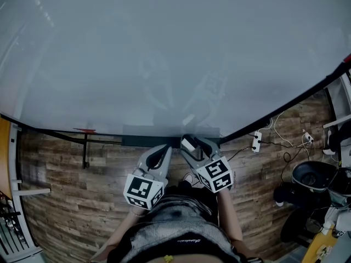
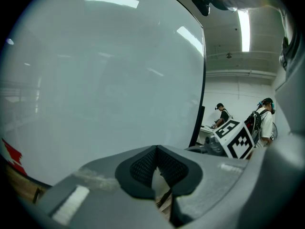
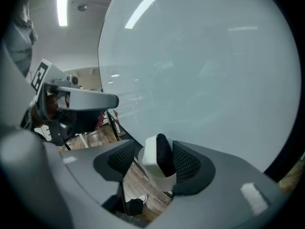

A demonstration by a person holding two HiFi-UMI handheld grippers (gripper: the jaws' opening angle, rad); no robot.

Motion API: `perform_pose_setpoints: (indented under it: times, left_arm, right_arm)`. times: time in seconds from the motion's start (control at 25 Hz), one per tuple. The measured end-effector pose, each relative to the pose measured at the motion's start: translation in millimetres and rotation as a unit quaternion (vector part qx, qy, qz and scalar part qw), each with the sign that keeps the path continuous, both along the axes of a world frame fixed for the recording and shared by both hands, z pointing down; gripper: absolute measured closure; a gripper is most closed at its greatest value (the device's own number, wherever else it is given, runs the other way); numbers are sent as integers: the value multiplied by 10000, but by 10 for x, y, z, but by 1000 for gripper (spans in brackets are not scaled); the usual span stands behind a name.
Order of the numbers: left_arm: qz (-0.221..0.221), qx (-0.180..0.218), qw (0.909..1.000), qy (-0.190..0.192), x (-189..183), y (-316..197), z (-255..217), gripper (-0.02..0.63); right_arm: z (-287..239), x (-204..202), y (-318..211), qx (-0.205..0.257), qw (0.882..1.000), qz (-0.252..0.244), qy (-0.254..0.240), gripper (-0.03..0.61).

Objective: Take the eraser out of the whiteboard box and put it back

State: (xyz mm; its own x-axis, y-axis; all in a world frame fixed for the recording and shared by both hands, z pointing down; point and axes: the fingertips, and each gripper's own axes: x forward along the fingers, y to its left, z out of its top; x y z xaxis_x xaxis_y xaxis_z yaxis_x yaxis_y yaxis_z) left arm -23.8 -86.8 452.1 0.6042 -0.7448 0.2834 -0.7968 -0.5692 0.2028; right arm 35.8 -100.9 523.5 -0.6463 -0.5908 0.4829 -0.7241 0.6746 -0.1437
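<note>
Two tools showing: my right tool (image 3: 153, 162) is spread, the eraser (image 3: 149, 155) ungripped between its pads; my left tool (image 2: 156, 169) is pressed together. The eraser looks light, hard-backed and felt-faced; I'd pinch its plastic sides.

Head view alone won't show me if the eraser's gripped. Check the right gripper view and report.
Observer: The right gripper is open; a gap shows between the eraser and one pad.
Operator: Report what's under it.
Observer: A pale box sits just below; contact I can't tell.
Operator: Now the left gripper view.
Observer: The left gripper is shut, nothing between its jaws.
</note>
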Motion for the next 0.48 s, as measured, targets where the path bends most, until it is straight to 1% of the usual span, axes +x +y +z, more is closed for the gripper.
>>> perform_pose_setpoints:
  times: [0.28,0.48]
  left_arm:
    - [54,-43,10000,-54,61,57,47,612]
    - [128,-181,9997,-102,114,143,98,612]
  right_arm:
    - [-88,59,99,65,10000,-46,42,327]
    - [-138,89,148,96,9999,-106,58,334]
